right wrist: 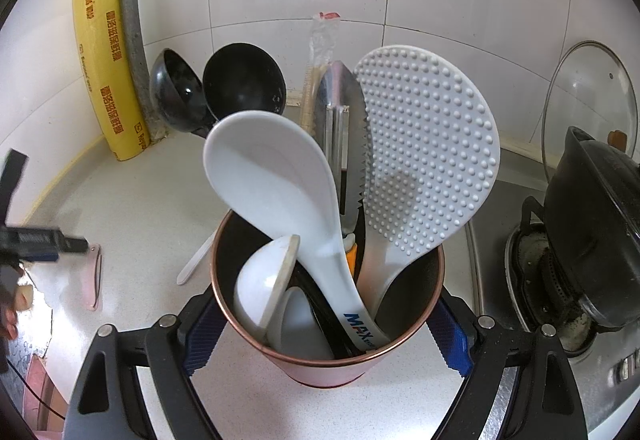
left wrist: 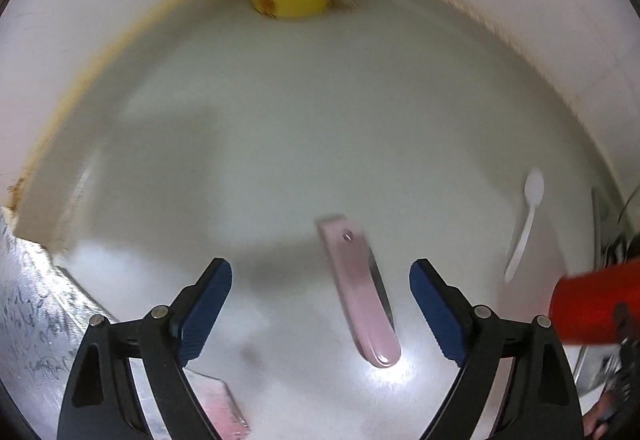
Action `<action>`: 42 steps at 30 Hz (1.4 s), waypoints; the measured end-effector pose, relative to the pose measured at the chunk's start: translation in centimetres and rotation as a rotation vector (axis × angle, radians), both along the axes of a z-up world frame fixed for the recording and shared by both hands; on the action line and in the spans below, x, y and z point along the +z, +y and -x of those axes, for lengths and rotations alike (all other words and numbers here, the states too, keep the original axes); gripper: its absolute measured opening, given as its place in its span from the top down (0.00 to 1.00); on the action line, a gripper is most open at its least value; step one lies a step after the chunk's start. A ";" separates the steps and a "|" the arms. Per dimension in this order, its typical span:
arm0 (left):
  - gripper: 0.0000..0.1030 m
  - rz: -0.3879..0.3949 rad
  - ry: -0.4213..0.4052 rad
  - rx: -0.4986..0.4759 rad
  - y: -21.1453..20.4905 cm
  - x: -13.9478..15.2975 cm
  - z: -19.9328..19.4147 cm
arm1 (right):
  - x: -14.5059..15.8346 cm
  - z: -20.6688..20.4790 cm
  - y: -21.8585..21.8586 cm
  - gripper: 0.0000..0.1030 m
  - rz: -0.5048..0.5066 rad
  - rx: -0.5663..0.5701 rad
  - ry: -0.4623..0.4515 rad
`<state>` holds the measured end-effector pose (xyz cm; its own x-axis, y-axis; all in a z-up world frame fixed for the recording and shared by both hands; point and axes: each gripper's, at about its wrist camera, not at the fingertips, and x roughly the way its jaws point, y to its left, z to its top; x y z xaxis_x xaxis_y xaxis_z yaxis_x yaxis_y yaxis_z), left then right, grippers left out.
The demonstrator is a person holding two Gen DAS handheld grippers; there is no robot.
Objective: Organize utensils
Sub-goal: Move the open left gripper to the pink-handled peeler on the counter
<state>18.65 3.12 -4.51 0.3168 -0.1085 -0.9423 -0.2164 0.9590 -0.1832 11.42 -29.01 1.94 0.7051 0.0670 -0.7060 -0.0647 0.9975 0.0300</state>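
The white tabletop [left wrist: 304,127] runs back to a tiled wall, where a yellow roll of cling wrap [right wrist: 108,51] stands propped in the corner, and off to the right sits a gas stove [right wrist: 560,280] carrying a black pot [right wrist: 592,224], with a glass lid [right wrist: 588,99] leaning behind it. The red utensil cup [right wrist: 328,368] stands on the tabletop, pinched at its sides by the right tongs [right wrist: 326,332], whose blue pads press against its wall. Out of the cup rise a dimpled white rice paddle [right wrist: 428,159], a large white ladle [right wrist: 276,179], two black ladles [right wrist: 244,79], a serrated metal tool [right wrist: 340,107] and smaller white ceramic spoons [right wrist: 264,280]. The left tongs [left wrist: 320,304] point steeply down at the tabletop, spread wide and gripping nothing. Between their pads, touching neither, lies a pink-handled tool [left wrist: 360,292] flat on the tabletop, its rounded end nearest the camera. A small white plastic spoon [left wrist: 524,224] lies just beyond the tongs' right pad, near the red cup.
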 end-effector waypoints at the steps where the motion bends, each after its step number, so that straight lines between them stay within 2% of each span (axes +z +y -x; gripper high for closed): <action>1: 0.12 0.000 0.009 -0.014 -0.4 -0.3 -0.1 | 0.0 0.0 0.0 0.12 0.000 0.000 0.000; 6: 0.12 -0.041 0.040 -0.097 -2.5 -1.0 -0.9 | 0.0 0.0 0.0 0.12 0.001 0.000 0.000; 15: 0.12 0.013 0.018 -0.205 -5.0 -1.1 -2.1 | 0.0 0.0 0.0 0.12 -0.001 -0.002 0.001; 22: 0.12 0.002 0.011 -0.284 -6.5 -1.3 -2.3 | 0.0 0.0 0.0 0.12 0.000 0.000 0.001; 34: 0.12 -0.169 0.038 -0.315 -4.2 -2.5 -0.3 | -0.1 -0.1 -0.1 0.12 0.001 0.001 0.002; 42: 0.12 -0.167 0.041 -0.249 -1.0 -3.4 0.1 | 0.0 -0.1 0.0 0.12 -0.001 -0.001 0.002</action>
